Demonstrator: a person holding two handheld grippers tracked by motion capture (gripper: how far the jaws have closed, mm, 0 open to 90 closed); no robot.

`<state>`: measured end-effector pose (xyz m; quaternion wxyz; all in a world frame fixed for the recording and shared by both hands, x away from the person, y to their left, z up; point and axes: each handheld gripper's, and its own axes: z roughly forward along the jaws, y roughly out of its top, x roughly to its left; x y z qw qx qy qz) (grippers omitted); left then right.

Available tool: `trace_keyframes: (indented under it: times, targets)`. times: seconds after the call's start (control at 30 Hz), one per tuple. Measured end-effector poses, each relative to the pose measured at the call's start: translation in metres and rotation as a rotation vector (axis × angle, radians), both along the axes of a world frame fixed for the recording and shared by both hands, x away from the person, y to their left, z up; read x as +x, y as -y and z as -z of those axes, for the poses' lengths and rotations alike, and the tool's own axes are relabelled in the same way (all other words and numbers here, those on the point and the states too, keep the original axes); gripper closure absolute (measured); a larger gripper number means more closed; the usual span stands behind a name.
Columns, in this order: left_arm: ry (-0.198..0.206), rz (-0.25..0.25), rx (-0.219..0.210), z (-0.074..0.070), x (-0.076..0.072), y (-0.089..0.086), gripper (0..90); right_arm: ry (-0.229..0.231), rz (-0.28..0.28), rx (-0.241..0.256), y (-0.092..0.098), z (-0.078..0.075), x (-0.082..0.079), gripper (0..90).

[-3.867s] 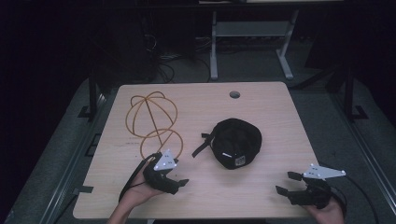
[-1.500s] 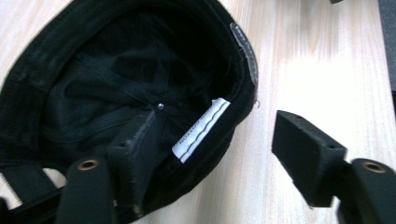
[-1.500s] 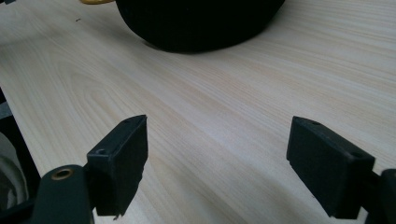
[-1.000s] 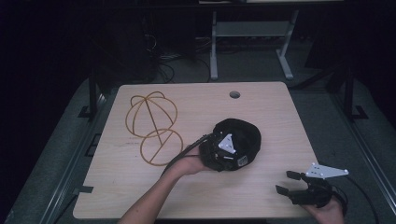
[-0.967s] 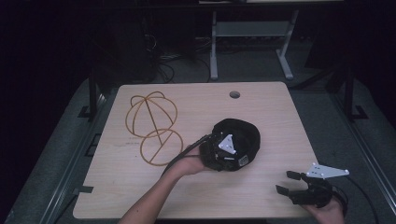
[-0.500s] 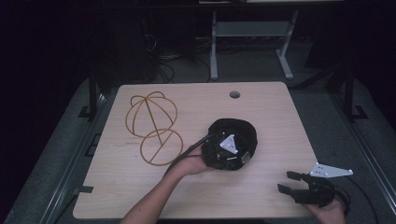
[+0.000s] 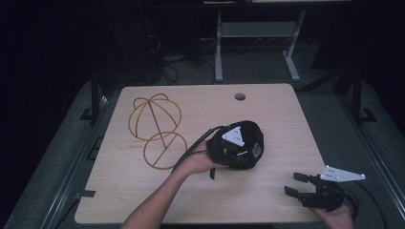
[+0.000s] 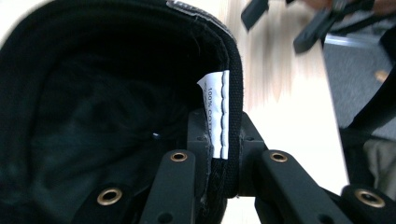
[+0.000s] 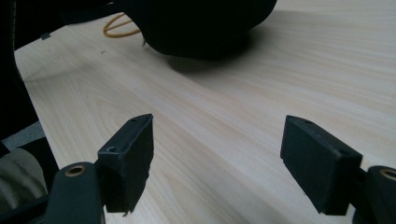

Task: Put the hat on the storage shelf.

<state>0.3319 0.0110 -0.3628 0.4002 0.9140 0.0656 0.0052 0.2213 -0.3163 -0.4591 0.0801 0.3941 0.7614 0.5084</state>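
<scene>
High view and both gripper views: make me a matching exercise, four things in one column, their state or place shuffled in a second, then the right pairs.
Things:
1. black cap
2. wire frame
3. left gripper
4. right gripper

States or places:
A. jaws wide apart over bare wood
B. lying on the far left part of the table, touched by nothing
C. shut on a fabric rim with a white label
D. near the middle of the table, pinched at its rim

Pairs: 1-D, 2-B, 3-C, 4-A
</scene>
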Motion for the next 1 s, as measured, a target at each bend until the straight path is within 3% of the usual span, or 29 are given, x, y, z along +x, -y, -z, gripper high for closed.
trace_keyframes:
  times: [0.37,0.83,1.0]
  targets:
    - [-0.046,0.011,-0.136,-0.034,0.006,0.002,80.8,0.063,-0.024,0.051,-0.008,-0.013,0.002,24.4]
    - [-0.069,0.065,-0.176,-0.046,0.001,0.024,80.8,0.165,-0.054,0.107,-0.033,-0.031,0.015,24.2]
    - [-0.061,0.090,-0.177,-0.051,-0.002,0.032,80.8,0.197,-0.043,0.121,-0.034,-0.032,0.016,30.5]
